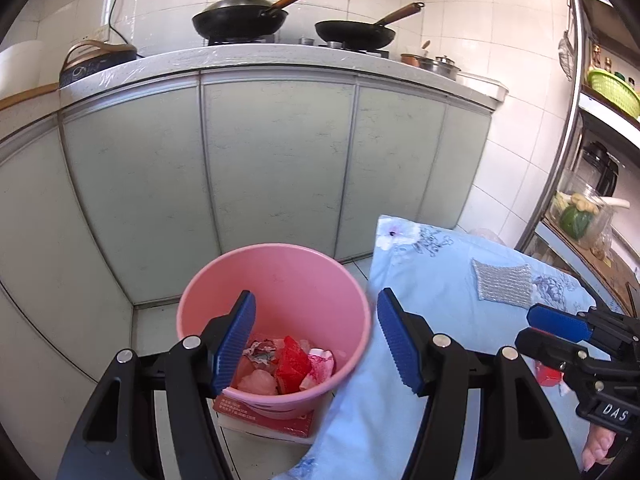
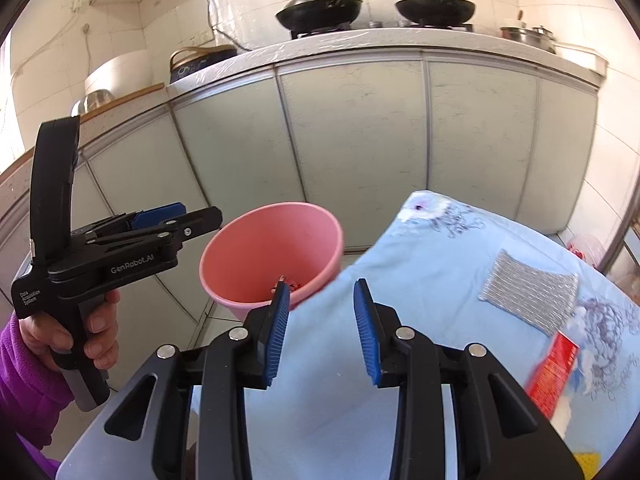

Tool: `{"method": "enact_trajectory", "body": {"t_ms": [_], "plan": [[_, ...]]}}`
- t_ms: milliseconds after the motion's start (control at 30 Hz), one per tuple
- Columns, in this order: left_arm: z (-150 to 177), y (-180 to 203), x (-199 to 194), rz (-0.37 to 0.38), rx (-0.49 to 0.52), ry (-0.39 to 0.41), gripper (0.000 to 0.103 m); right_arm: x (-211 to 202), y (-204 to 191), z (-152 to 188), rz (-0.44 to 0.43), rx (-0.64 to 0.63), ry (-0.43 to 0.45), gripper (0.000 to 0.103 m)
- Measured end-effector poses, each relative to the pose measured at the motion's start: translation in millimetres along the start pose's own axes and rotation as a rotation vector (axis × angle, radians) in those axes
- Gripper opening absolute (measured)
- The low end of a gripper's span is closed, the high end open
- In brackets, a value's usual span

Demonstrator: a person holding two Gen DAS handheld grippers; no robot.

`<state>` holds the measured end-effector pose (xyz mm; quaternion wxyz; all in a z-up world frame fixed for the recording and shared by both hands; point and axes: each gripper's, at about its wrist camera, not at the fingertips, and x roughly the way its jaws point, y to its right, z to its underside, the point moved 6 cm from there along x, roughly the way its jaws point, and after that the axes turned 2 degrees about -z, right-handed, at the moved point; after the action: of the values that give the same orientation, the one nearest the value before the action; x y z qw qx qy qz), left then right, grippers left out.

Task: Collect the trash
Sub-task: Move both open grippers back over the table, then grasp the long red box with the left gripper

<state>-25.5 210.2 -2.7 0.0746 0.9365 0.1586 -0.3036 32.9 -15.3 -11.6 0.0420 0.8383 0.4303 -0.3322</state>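
Observation:
A pink bin [image 1: 280,280] stands on the floor beside a table with a light blue floral cloth [image 1: 440,280]. Inside lie red and pink wrappers and crumpled paper [image 1: 288,364]. My left gripper [image 1: 316,344] is open and empty, held over the bin's near rim. My right gripper [image 2: 322,332] is open and empty above the cloth's left edge, close to the bin [image 2: 272,248]. A red packet [image 2: 554,364] lies on the cloth at the right. The left gripper also shows in the right wrist view [image 2: 172,216], and the right gripper shows in the left wrist view [image 1: 540,326].
A silver scouring pad [image 2: 528,292] lies on the cloth. The bin sits on a red and white box [image 1: 272,420]. Grey-green kitchen cabinets [image 1: 280,160] stand behind, with two woks [image 1: 240,20] on the stove. A shelf with vegetables [image 1: 580,212] is at the right.

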Motion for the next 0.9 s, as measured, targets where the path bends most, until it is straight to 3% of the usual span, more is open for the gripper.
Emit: {"method": "enact_trajectory", "body": {"t_ms": [200, 600, 767, 900], "plan": [[4.3, 36.5, -6.3, 0.058, 0.064, -0.009, 0.062, -30.9, 35.2, 20.2, 0.06, 0.072, 0.023, 0.034], [36.2, 162.2, 4.1, 0.295, 0.241, -0.113, 0.062, -111.5, 146.0, 117.1, 0.31, 0.346, 0.019, 0.034], [51.4, 219.1, 16.0, 0.41, 0.273, -0.201, 0.062, -131.2, 175.9, 150.6, 0.356, 0.455, 0.016, 0.034], [64.3, 258.4, 31.7, 0.455, 0.269, -0.291, 0.062, -139.9, 183.0, 158.9, 0.384, 0.47, 0.022, 0.034]]}}
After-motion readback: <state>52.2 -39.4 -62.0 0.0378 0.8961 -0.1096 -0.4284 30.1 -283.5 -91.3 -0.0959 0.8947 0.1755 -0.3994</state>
